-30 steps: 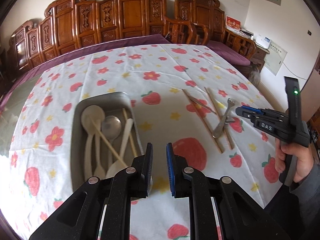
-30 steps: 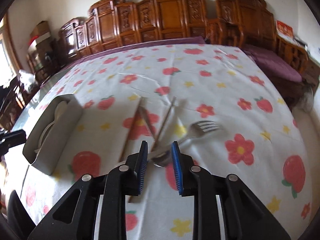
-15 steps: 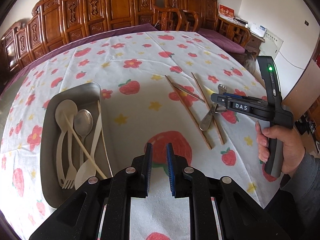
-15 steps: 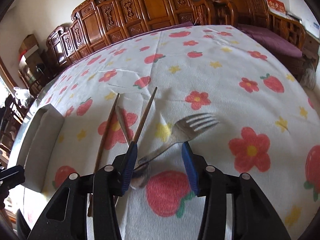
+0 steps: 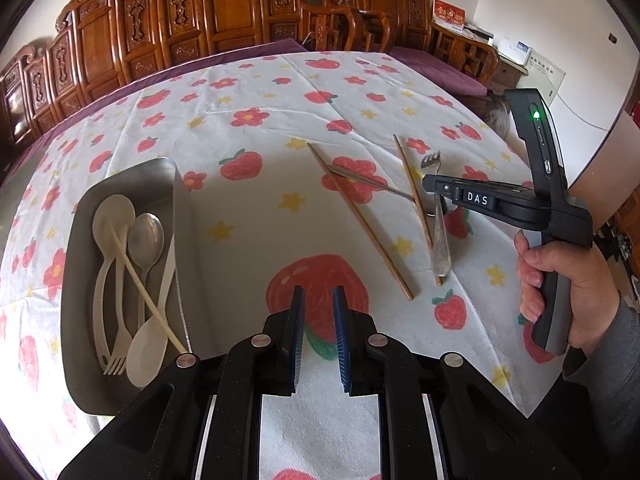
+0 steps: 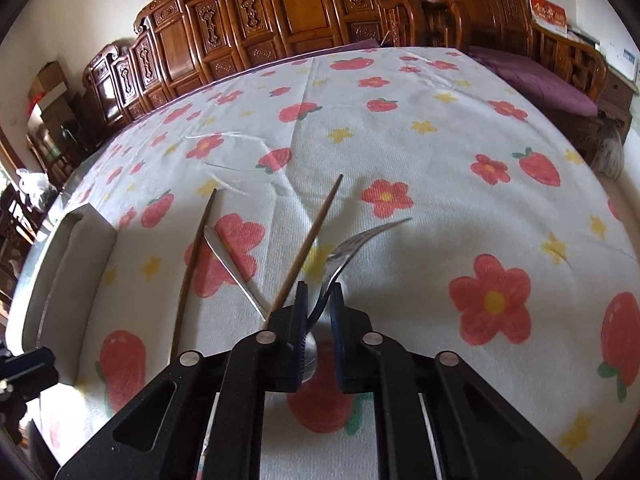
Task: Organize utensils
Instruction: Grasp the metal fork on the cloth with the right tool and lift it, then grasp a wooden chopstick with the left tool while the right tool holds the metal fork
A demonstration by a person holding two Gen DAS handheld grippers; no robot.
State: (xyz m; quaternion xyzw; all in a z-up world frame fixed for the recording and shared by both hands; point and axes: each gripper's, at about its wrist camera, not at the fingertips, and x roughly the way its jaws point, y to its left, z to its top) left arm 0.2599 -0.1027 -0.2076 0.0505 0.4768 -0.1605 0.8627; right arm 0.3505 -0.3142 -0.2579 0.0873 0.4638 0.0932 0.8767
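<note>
- The right gripper (image 6: 319, 312) is closing its two fingers on the metal fork (image 6: 340, 258). The fingers are nearly together, with the fork's thin neck between them.
- The fork is tipping up in that grip. Its prongs are pointing far away, and its handle end is sitting low by the tablecloth (image 6: 440, 152).
- In the left wrist view, the right gripper (image 5: 430, 184) is reaching in from the right, over the fork (image 5: 439, 236).
- The left gripper (image 5: 317, 300) is hanging over the near part of the table. Its fingers are a little apart and are holding nothing.
- Two brown chopsticks are lying near the fork, one just beside it (image 6: 310, 248) and one farther left (image 6: 192, 268).
- A thin metal piece (image 6: 232, 266) is lying between the two chopsticks. I cannot tell what it is.
- The metal tray (image 5: 80, 360) is sitting on the left. It is holding white plastic spoons (image 5: 114, 212), a metal spoon (image 5: 145, 236), a white fork (image 5: 116, 364) and a pale chopstick (image 5: 144, 300).
</note>
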